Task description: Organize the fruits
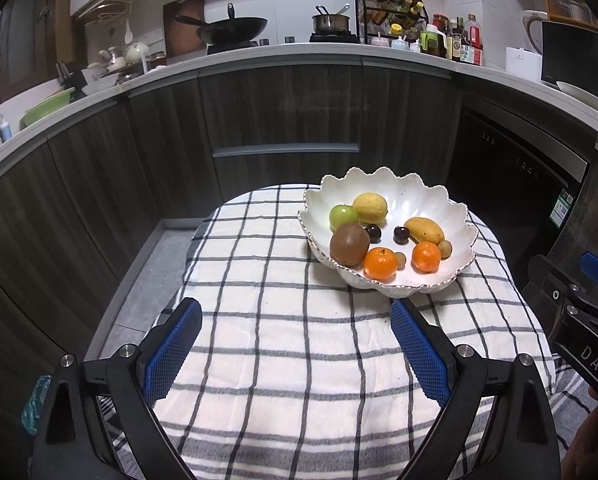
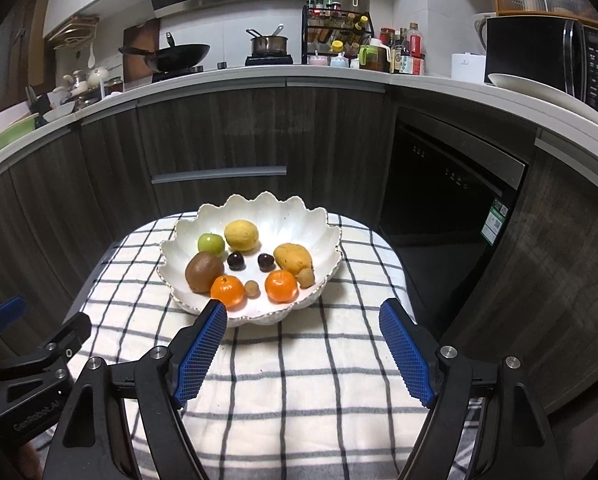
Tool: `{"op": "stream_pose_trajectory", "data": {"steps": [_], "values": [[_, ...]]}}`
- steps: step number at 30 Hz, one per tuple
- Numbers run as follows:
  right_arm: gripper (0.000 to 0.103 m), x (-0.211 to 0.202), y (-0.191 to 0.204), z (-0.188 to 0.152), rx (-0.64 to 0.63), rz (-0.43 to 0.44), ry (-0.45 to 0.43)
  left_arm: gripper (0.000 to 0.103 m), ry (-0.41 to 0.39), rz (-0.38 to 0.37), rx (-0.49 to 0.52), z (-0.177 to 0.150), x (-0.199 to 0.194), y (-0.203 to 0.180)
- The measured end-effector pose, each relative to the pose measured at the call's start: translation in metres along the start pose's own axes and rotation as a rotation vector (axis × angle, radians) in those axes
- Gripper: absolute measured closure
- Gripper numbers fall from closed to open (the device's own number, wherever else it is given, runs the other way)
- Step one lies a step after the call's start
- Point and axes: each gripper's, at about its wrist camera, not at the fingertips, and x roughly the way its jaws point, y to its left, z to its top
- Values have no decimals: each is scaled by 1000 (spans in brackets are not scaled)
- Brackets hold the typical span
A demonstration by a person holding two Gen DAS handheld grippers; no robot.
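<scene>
A white scalloped bowl stands on a checked cloth. In it lie a kiwi, a green apple, a lemon, a mango, two oranges, two dark cherries and small longans. My left gripper is open and empty over the cloth, in front and left of the bowl. My right gripper is open and empty just in front of the bowl's near rim.
The checked cloth covers a small round table. Dark kitchen cabinets and a dishwasher stand behind it. The counter above holds a wok, a pot, bottles and a microwave. The other gripper shows at each view's edge.
</scene>
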Motion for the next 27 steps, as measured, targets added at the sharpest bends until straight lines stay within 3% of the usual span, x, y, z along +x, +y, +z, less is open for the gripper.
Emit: {"op": "stream_pose_trajectory", "data": {"steps": [9, 27], "values": [[24, -23, -1, -15, 0, -9, -47, 7, -29, 30, 2, -16, -22, 4], [24, -38, -9, -31, 30, -6, -49, 7, -70, 38, -13, -32, -49, 7]]}}
